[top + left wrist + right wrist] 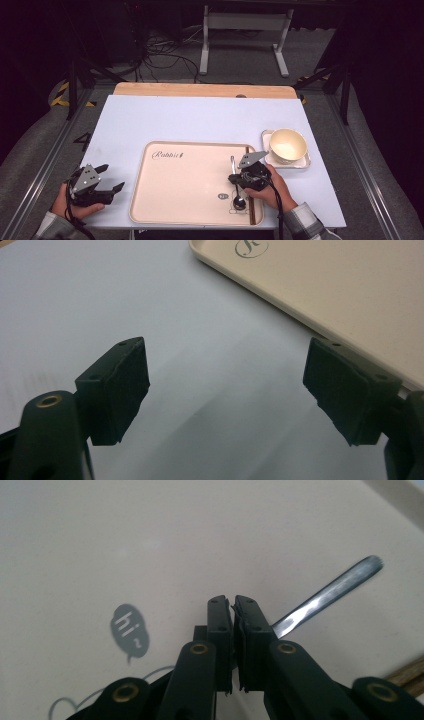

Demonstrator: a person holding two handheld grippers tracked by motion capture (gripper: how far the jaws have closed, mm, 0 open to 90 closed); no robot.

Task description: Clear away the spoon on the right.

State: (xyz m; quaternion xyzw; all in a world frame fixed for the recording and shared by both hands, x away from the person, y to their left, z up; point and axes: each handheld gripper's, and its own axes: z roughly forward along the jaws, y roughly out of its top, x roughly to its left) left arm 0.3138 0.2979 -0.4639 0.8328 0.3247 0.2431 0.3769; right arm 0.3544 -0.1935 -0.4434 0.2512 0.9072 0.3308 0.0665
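Spoon (236,187) lies in the tray (175,200), right side. Bowl (287,145) sits on a small dish (306,163) nearby. R gripper (232,605) pinches the spoon handle tight. L gripper (225,385) rests wide open w/ nothing in it.

Metal spoon (236,186) flat on tray; bowl end near edge

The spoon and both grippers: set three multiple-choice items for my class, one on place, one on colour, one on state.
1. Where does the spoon lie?
A. on the tray
B. in the bowl
C. on the floor

2. What colour is the bowl?
A. red
B. cream
C. blue

3. How do the left gripper jaws stand?
A. clamped on the spoon
B. shut on nothing
C. wide apart

Key: 1 A, the right gripper grips its handle over the tray; 2 B, pale cream all over; 3 C, bare tabletop shows between them.
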